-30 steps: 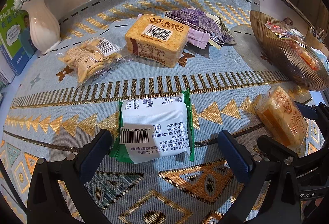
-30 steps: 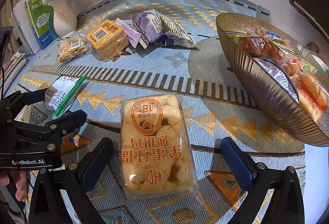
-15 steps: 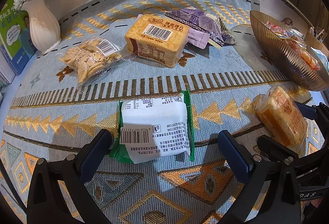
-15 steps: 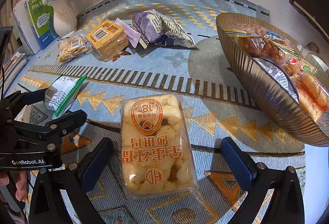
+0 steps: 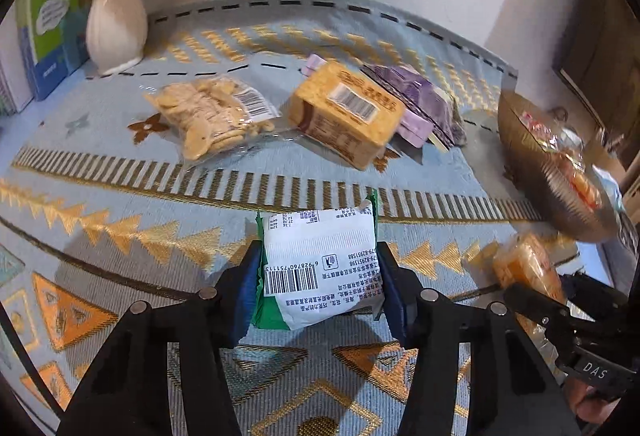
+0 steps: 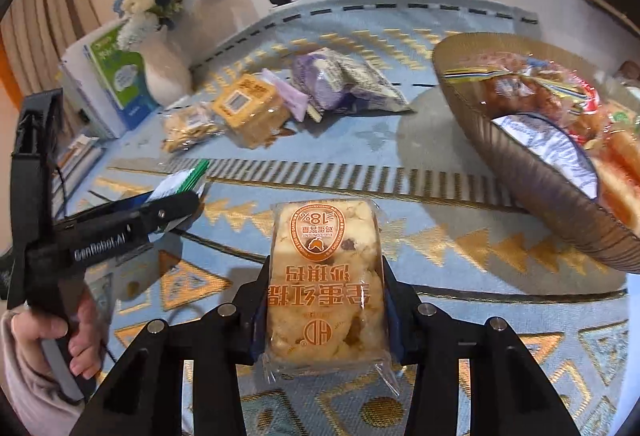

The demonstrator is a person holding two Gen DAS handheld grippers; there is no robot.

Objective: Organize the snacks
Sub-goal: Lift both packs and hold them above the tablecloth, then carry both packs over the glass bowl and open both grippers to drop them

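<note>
My left gripper (image 5: 318,286) is shut on a white and green snack packet (image 5: 320,268) and holds it above the patterned cloth. My right gripper (image 6: 324,304) is shut on a clear-wrapped orange egg cake (image 6: 325,288), also lifted. The cake shows at the right edge of the left wrist view (image 5: 528,268). The left gripper with its packet shows at the left of the right wrist view (image 6: 176,200). A ribbed brown bowl (image 6: 532,172) with several wrapped snacks stands to the right.
On the far cloth lie a clear bag of crackers (image 5: 212,112), a yellow biscuit box (image 5: 344,112), a lilac bar (image 5: 416,126) and a purple bag (image 6: 340,82). A white vase (image 5: 114,20) and books (image 5: 52,24) stand at the back left.
Both grippers closed on their snacks and lifted them off the cloth. Before, both stood open around the packet and the cake lying flat.
</note>
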